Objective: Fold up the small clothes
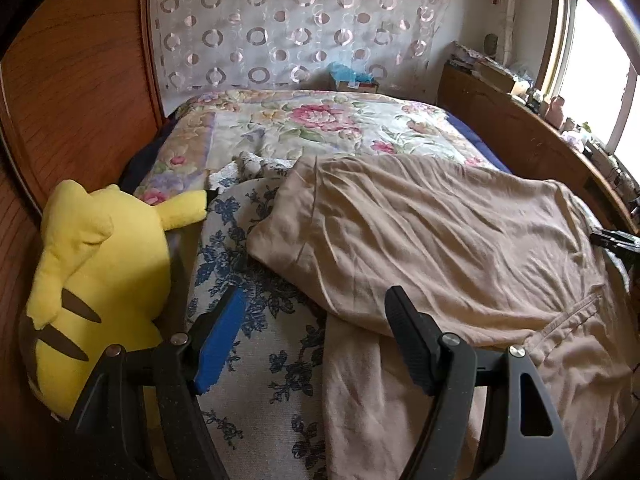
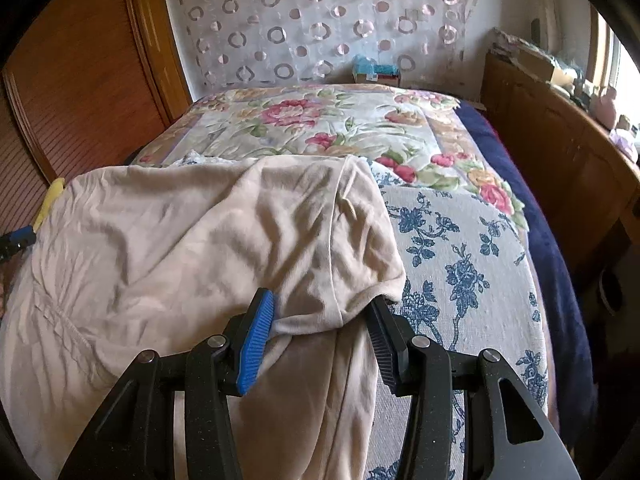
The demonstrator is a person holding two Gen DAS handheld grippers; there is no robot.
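Left wrist: floral bedspread (image 1: 328, 120), circle-print curtain (image 1: 296, 24), perhaps cluttered sill (image 1: 576, 128).

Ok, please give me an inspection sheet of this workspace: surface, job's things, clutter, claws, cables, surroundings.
Surface: bed with blue-flowered cover and floral quilt.
Job's things: beige garment, wrinkled, spread on the cover.
Clutter: yellow plush toy at the bed's left side.
Claws: left claw open over the garment's edge; right claw has a garment fold between its fingers, grip unclear.
Cables: nothing seen.
Surroundings: wooden wall panel, circle-patterned curtain, cluttered window shelf.
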